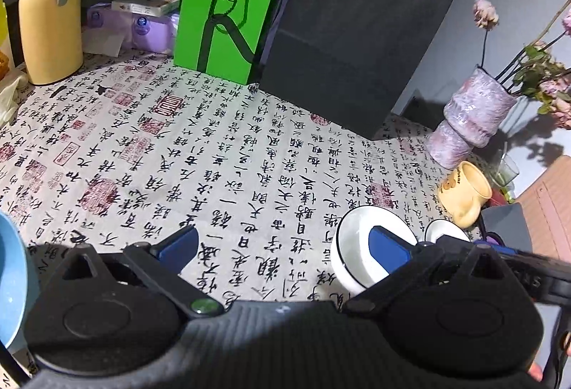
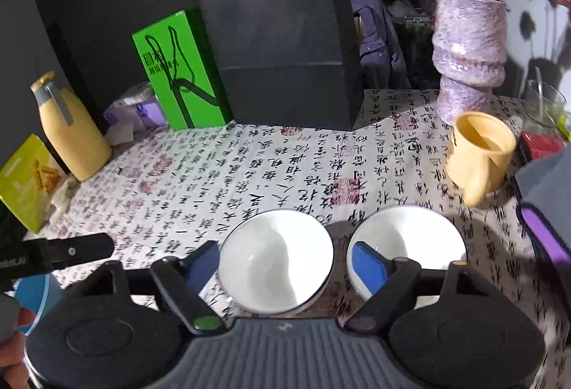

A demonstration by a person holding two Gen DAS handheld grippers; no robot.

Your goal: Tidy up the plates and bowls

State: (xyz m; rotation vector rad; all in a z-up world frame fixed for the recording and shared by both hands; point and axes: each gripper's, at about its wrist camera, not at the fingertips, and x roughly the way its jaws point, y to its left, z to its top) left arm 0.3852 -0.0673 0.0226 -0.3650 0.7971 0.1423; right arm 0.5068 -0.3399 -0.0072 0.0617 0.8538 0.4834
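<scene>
R gripper (image 2: 285, 262) open over white bowl (image 2: 276, 262), L gripper (image 1: 285, 246) open.

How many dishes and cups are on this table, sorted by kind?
White bowls: 2, left one, right one.
Blue bowl: 1, only partly in view.
Yellow mug: 1.
Clear glass: 1.
Total: 5.

two white bowls (image 2: 276, 260) (image 2: 407, 242) upright side by side, blue bowl (image 1: 10, 278) apart
</scene>
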